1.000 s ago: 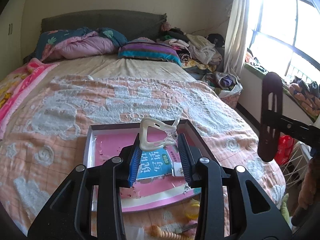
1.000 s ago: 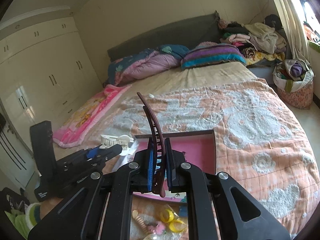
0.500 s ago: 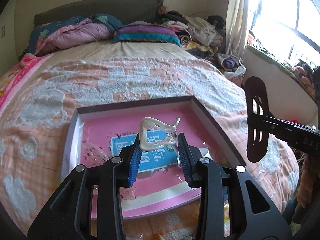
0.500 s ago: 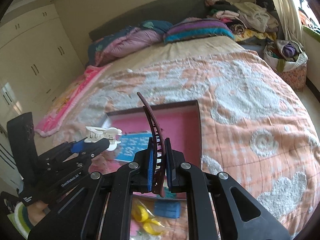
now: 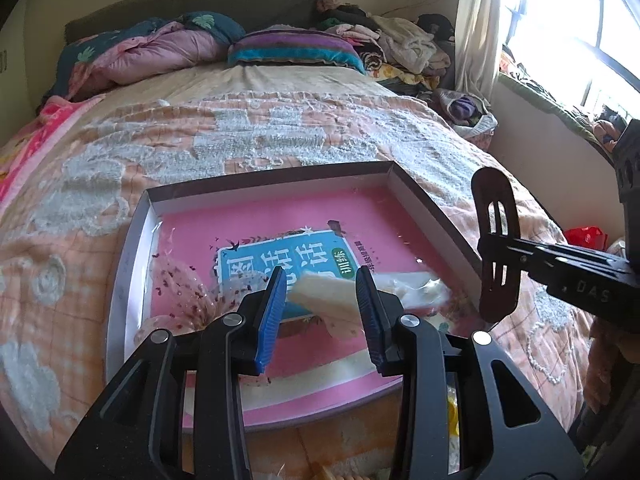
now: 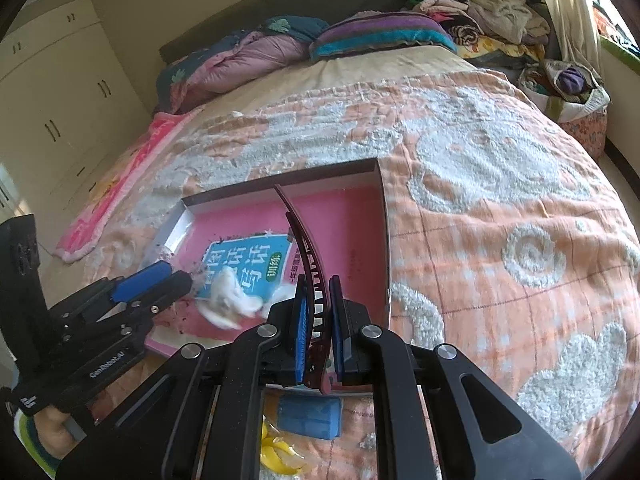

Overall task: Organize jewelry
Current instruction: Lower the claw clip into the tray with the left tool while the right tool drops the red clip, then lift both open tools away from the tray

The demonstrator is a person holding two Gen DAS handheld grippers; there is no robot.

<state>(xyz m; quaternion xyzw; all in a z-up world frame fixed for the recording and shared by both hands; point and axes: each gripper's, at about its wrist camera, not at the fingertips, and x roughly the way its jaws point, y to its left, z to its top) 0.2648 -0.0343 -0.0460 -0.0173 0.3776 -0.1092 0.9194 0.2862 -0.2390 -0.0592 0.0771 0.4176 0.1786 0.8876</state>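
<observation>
- Bed (image 5: 328,148), covered by an orange-and-white textured blanket (image 6: 500,208).
- Shallow box (image 5: 424,204) with pink printed bottom lies flat on the blanket.
- Pillows and folded quilt (image 5: 160,52) at the headboard.
- Blue item (image 6: 310,416) and yellow pieces (image 6: 280,456) beside the box's near edge.

Both grippers have come down over the shallow box (image 5: 424,208) on the bed, which now fills far more of each view. The white claw clip (image 5: 324,300), upright between the left gripper (image 5: 322,312) pads a second ago, now shows tilted and blurred inside the box (whether it is still pinched cannot be told). The right gripper (image 6: 318,320) has carried its dark red hair clip (image 6: 304,256) down over the box's pink lining.
</observation>
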